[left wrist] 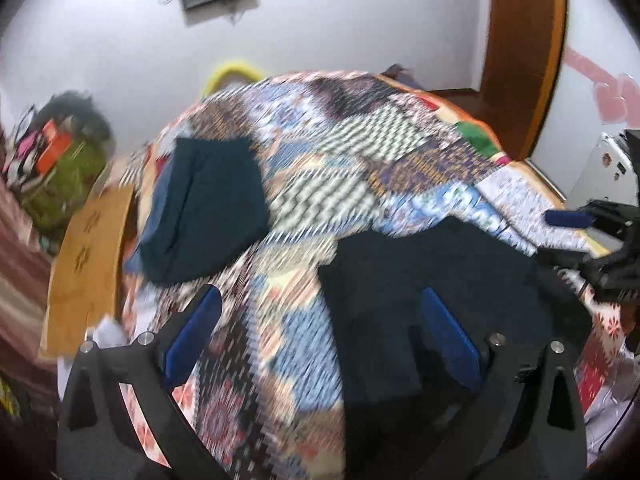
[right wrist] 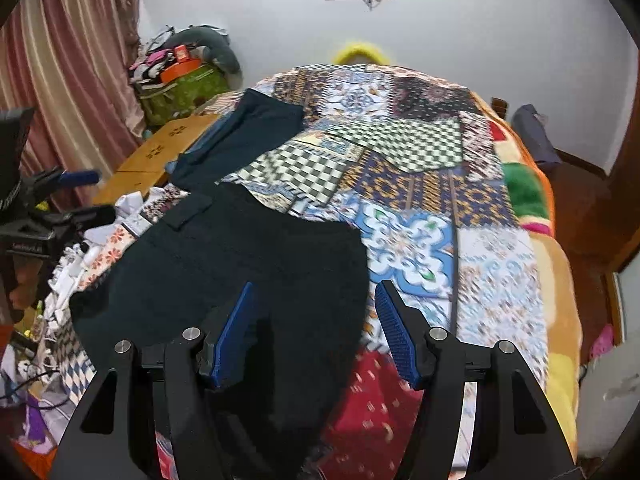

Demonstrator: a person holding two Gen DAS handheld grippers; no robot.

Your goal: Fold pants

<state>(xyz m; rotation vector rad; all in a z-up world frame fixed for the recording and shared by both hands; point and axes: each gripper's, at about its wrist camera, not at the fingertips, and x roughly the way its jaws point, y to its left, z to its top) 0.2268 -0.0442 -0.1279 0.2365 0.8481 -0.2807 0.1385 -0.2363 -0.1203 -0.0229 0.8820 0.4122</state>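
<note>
Dark navy pants (right wrist: 224, 256) lie spread flat on the patchwork bedspread (right wrist: 420, 184), a flap pocket showing near their far end. My right gripper (right wrist: 316, 284) hovers open over their near right edge, with no cloth pinched between its blue pads (right wrist: 230, 340). The left wrist view is blurred. There my left gripper (left wrist: 320, 290) stands wide open above the bedspread (left wrist: 320, 168), and the pants (left wrist: 440, 280) lie under its right finger. Each gripper shows in the other's view: the left gripper (right wrist: 76, 196) at the left edge, the right gripper (left wrist: 580, 220) at the right edge.
A stack of folded dark garments (right wrist: 248, 132) rests at the far left of the bed, the same stack (left wrist: 208, 208) in the left view. A wooden table (right wrist: 160, 152), a green bag with clutter (right wrist: 180, 88) and curtains (right wrist: 68, 80) line the left side. A wooden door (left wrist: 524, 52) stands right.
</note>
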